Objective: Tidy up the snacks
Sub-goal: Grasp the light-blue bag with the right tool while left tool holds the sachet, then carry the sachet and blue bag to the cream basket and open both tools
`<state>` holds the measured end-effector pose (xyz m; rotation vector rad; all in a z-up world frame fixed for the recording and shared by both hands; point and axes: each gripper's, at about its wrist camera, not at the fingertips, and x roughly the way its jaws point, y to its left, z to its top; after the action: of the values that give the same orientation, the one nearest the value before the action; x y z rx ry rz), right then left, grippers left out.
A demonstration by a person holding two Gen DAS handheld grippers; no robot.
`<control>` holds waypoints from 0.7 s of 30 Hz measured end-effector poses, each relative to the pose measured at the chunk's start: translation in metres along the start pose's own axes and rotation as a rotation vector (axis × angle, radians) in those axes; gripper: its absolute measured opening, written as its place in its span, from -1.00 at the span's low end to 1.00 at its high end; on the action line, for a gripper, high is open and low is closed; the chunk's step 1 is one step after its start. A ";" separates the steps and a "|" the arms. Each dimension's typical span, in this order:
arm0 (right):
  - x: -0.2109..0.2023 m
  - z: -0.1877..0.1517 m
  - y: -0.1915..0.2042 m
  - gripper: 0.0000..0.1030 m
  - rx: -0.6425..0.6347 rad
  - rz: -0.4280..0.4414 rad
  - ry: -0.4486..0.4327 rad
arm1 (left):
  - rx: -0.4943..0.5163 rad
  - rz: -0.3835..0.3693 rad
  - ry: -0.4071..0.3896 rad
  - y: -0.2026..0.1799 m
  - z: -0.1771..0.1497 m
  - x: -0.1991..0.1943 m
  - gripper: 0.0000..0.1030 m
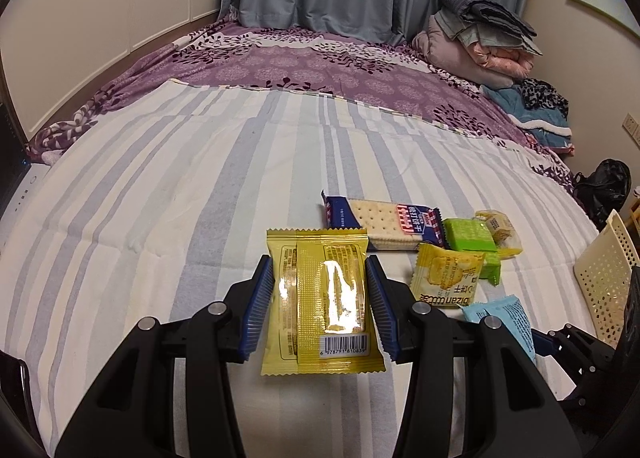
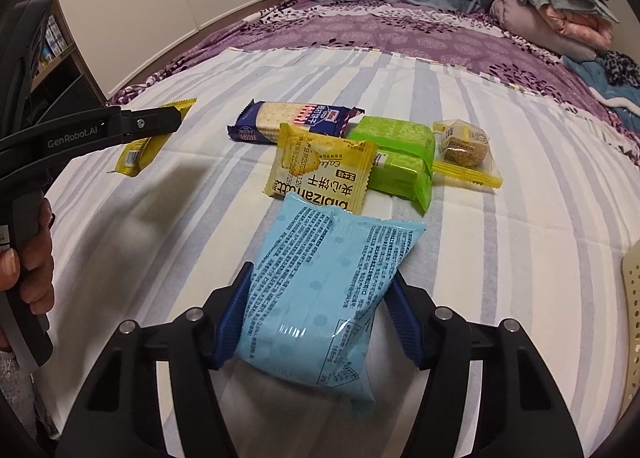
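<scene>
The striped sheet lies wide and bare to the left of the snacks, while the cream perforated basket stands at the right edge of the bed. The left gripper reaches forward and low over the sheet, with its blue pads pressed on both sides of the yellow packet. The right gripper clamps the light blue packet, which is tilted. Just ahead lie the cracker pack, the yellow biscuit packet, the green packet and a small clear-wrapped cake, all close together.
</scene>
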<state>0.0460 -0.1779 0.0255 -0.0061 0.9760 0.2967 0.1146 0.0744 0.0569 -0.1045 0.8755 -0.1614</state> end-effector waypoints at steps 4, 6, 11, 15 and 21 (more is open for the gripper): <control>-0.014 -0.002 -0.003 0.22 0.012 0.005 -0.027 | 0.010 -0.007 -0.019 -0.005 0.002 -0.011 -0.07; -0.023 -0.002 -0.007 0.22 0.023 0.004 -0.048 | 0.016 -0.012 -0.028 -0.009 0.003 -0.016 -0.07; -0.048 0.000 -0.018 0.22 0.044 -0.006 -0.110 | 0.036 -0.025 -0.052 -0.021 0.006 -0.031 -0.07; -0.069 0.002 -0.033 0.22 0.083 -0.014 -0.161 | 0.055 -0.036 -0.068 -0.033 0.007 -0.041 -0.07; -0.098 0.005 -0.058 0.22 0.140 -0.036 -0.235 | 0.094 -0.049 -0.090 -0.054 0.007 -0.057 -0.07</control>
<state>0.0131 -0.2568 0.1013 0.1363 0.7602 0.1910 0.0789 0.0320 0.1126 -0.0451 0.7750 -0.2412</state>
